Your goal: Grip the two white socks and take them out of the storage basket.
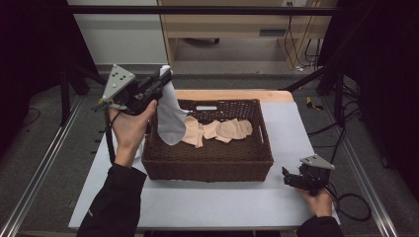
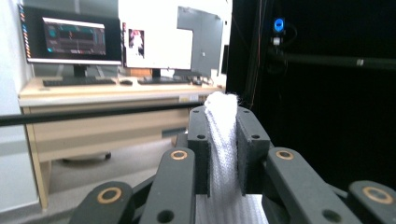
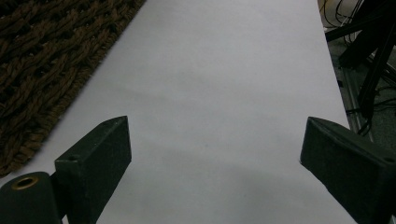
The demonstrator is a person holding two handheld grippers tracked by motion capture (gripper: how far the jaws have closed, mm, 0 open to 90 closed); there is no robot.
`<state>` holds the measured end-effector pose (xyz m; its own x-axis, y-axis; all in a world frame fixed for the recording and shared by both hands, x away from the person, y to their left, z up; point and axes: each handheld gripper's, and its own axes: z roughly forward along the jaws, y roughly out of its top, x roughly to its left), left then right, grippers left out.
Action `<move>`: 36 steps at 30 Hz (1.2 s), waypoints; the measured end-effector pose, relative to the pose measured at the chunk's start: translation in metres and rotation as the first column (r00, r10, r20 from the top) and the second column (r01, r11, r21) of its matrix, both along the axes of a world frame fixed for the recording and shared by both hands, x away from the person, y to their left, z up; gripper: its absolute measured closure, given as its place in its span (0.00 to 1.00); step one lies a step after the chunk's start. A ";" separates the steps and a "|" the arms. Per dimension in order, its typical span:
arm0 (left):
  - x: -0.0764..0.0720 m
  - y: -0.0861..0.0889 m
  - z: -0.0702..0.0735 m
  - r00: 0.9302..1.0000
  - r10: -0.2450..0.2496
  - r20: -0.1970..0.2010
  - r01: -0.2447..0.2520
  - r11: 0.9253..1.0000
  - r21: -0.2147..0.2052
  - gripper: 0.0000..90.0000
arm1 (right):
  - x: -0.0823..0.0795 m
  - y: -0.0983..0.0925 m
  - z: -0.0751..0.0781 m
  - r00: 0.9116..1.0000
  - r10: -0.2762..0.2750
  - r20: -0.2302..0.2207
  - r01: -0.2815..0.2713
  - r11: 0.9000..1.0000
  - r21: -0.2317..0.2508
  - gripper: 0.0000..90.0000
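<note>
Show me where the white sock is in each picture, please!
High view: the white sock hangs from the left gripper, raised over the basket's left end.
Left gripper view: the sock is pinched between the two black jaws, centre.
Right gripper view: not in it.
Shared landmark: the brown woven basket, at the right gripper view's left edge.

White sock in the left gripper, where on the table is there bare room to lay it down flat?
The widest bare patch of the table is the front strip between the wicker basket and the near edge. The strip right of the basket is free too, down to the right gripper. The basket is crowded by beige socks, and the white sock hangs over its left end.
</note>
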<state>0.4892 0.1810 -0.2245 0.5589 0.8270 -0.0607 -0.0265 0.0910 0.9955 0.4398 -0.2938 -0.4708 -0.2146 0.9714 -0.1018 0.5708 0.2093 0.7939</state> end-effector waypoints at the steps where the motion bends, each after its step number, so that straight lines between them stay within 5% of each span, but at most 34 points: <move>1: -0.002 0.004 0.003 1.000 0.005 0.005 -0.005 1.000 -0.004 0.86 | 0.000 0.000 0.000 1.000 0.000 -0.001 0.000 1.000 0.000 0.10; 9: -0.019 0.035 0.025 0.998 0.055 0.040 -0.055 0.998 -0.010 0.86 | 0.000 0.000 0.000 1.000 -0.002 0.000 0.002 1.000 0.002 0.10; 22: -0.043 0.086 0.037 0.989 0.143 0.043 -0.144 0.989 0.025 0.86 | -0.001 0.000 0.000 1.000 -0.003 0.002 0.003 1.000 -0.003 0.10; 29: -0.044 0.112 0.017 0.986 0.168 0.002 -0.168 0.986 0.022 0.86 | -0.001 0.000 0.000 1.000 -0.005 0.002 0.005 1.000 -0.002 0.10; 36: -0.042 0.131 -0.025 0.981 0.180 -0.076 -0.179 0.984 0.026 0.86 | -0.001 0.000 0.000 1.000 -0.006 0.003 0.006 1.000 -0.003 0.10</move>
